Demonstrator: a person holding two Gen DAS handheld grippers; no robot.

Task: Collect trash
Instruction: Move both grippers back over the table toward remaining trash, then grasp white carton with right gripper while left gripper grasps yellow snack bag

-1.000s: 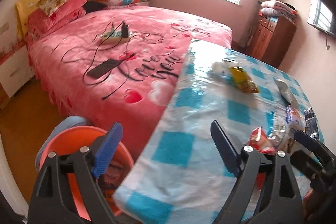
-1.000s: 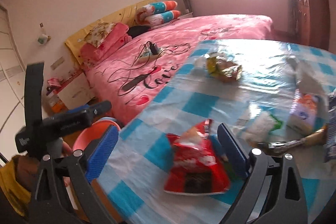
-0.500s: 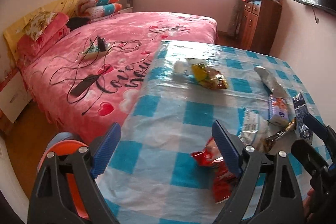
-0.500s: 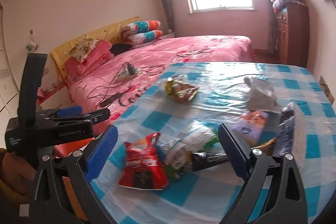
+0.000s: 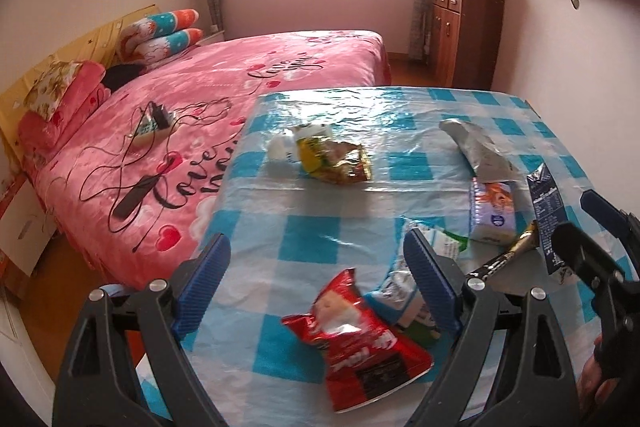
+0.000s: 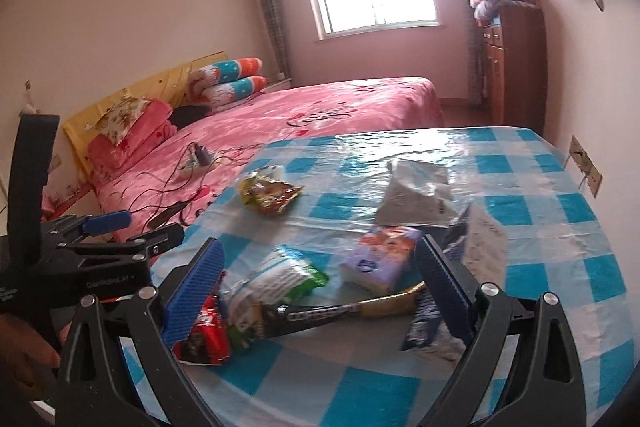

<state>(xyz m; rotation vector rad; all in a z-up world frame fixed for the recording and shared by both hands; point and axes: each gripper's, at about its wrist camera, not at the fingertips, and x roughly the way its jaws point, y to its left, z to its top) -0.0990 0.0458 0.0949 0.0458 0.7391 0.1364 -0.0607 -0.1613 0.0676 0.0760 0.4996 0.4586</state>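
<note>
The red snack bag [image 5: 360,339] lies flat on the table [image 5: 320,211], right in front of the left tool [image 5: 316,283], between its two blue tips but not touched. It looks light, thin and crinkly, so it may slide; pinching its puffy top edge seems best. A green and white wrapper [image 6: 280,275] and a purple tissue pack [image 6: 380,255] sit in front of the right tool [image 6: 320,279], with a dark thin wrapper [image 6: 340,311] closer still. Both tools are open and hold nothing. Farther off lie a yellow bag [image 5: 332,159] and a silver bag [image 5: 480,151]. The pink bed [image 5: 200,107] is off to the left.
</note>
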